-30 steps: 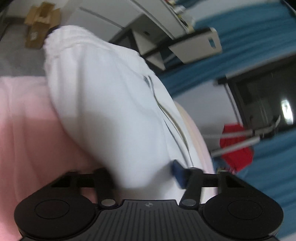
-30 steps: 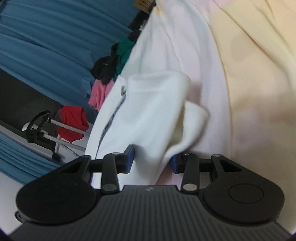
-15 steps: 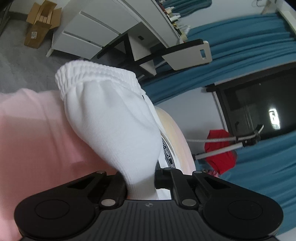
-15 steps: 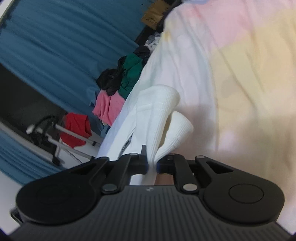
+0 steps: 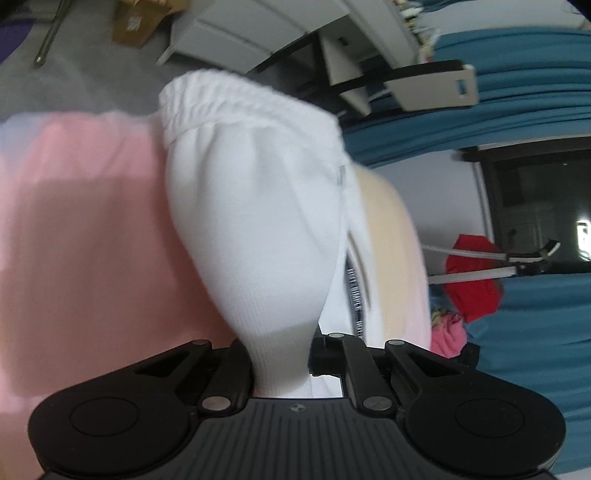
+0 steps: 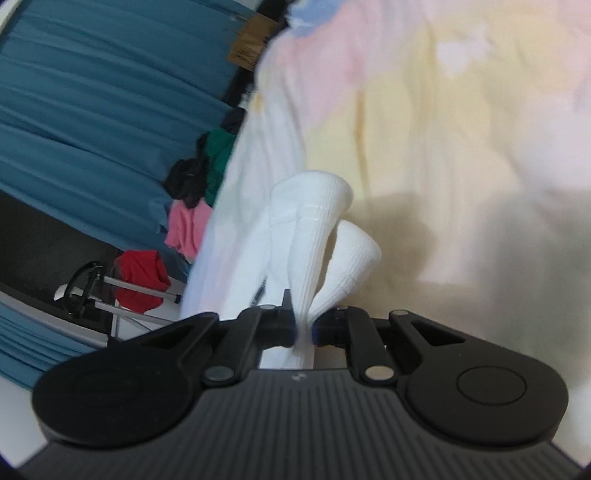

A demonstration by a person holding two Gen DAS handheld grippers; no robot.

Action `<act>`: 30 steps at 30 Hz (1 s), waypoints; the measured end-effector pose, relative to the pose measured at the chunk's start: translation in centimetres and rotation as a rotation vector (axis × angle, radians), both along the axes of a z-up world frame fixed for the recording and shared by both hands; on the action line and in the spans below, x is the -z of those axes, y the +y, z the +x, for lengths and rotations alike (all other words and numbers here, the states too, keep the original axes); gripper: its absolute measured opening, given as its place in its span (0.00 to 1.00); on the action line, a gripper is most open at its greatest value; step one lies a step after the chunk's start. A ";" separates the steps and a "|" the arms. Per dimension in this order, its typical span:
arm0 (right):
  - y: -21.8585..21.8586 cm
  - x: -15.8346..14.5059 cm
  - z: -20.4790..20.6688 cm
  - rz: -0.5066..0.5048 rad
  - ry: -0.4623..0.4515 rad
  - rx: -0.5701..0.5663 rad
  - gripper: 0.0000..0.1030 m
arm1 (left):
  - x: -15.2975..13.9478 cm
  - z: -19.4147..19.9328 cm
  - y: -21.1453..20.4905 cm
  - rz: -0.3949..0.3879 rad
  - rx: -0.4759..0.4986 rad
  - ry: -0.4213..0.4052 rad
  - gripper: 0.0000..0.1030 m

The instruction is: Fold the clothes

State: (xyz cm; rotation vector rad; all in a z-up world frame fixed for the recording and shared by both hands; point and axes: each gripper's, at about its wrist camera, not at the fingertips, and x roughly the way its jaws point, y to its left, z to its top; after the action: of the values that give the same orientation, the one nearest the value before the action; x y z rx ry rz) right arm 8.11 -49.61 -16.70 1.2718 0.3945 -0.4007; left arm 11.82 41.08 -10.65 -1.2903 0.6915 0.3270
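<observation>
Left gripper (image 5: 282, 360) clenched on a bunched fold of the white garment (image 5: 258, 221), cloth pinched narrow between the black fingers (image 5: 236, 365) and fanning out wide above them. Elastic gathered waistband (image 5: 221, 96) at the far top of that raised fold, so probably white sweatpants or shorts, though blur leaves the cut uncertain. A strip of dark lettering (image 5: 354, 295) down the right side of the fabric, too smeared to read. Right gripper (image 6: 304, 328) likewise clamped tight on the same white cloth (image 6: 314, 236), here a ribbed hem or cuff standing up in two rolled lobes directly over the jaws, with more of the garment trailing off to the left and down. Beneath both, a soft bedspread (image 5: 92, 240) in pastel patches: pink under the left view, pale yellow and pink with a touch of blue (image 6: 443, 129) under the right. Beyond the bed edge, teal curtains (image 6: 92, 92) along the wall, a heap of clothes in black, green and pink (image 6: 195, 192), a red garment (image 6: 142, 277) draped on a metal rack (image 6: 110, 291). In the left view, grey floor with a cardboard box (image 5: 140, 22), white drawers (image 5: 258, 29), a white chair with dark frame (image 5: 417, 85), and a dark screen (image 5: 535, 206) on the right wall.
</observation>
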 end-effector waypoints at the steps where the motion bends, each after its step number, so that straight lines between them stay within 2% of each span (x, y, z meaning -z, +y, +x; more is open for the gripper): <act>1: -0.1 0.6 -0.2 0.022 0.003 0.002 0.11 | 0.3 0.0 0.2 -0.007 0.005 0.009 0.10; 4: -0.3 1.6 -0.3 0.073 0.004 0.011 0.11 | 0.6 -0.4 0.6 -0.005 0.019 0.022 0.13; 7: -0.2 1.8 -0.4 0.071 0.004 -0.001 0.11 | 0.3 -0.8 0.6 0.017 0.032 0.029 0.21; 8: -0.1 1.8 -0.4 0.071 0.005 -0.007 0.12 | 0.0 -1.0 0.6 0.025 0.037 0.029 0.27; 9: -0.2 1.9 -0.5 0.078 0.004 -0.010 0.12 | -0.3 -1.2 0.5 0.033 0.042 0.030 0.40; 10: -0.2 2.1 -0.6 0.089 0.003 -0.013 0.13 | -0.5 -1.4 0.5 0.041 0.048 0.030 0.46; 11: -0.3 2.3 -0.7 0.102 0.003 -0.016 0.13 | -0.9 -1.7 0.4 0.047 0.059 0.029 0.58; 12: -0.3 2.6 -0.7 0.116 0.003 -0.020 0.13 | -1.3 -2.0 0.2 0.058 0.069 0.027 0.62; 16: -0.5 3.5 -0.8 0.173 0.004 -0.034 0.18 | -3.3 -3.2 -0.9 0.122 0.092 0.018 0.69; 18: -0.5 4.0 -0.7 0.190 -0.003 -0.049 0.30 | -4.6 -3.8 -1.8 0.187 0.090 0.014 0.74; 20: -0.4 4.2 -0.5 0.196 -0.013 -0.067 0.42 | -5.7 -4.1 -2.7 0.260 0.095 0.024 0.75; 21: -0.3 4.3 -0.4 0.196 -0.018 -0.074 0.44 | -6.2 -4.1 -3.3 0.295 0.108 0.027 0.75; 25: -0.1 4.3 0.4 0.168 -0.037 -0.066 0.45 | -8.1 -3.2 -6.1 0.427 0.151 0.025 0.75; 27: -0.1 4.2 0.9 0.153 -0.047 -0.060 0.45 | -9.1 -2.9 -7.6 0.510 0.181 -0.008 0.76; 30: 0.0 3.5 1.6 0.106 -0.119 -0.048 0.45 | -10.4 -2.0 -10.4 0.640 0.238 -0.066 0.77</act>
State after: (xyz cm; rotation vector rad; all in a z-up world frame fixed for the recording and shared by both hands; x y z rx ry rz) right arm 9.67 -49.60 -20.16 1.3797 0.3480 -0.2643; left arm 9.85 30.66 -0.24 -0.6019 0.6086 0.2778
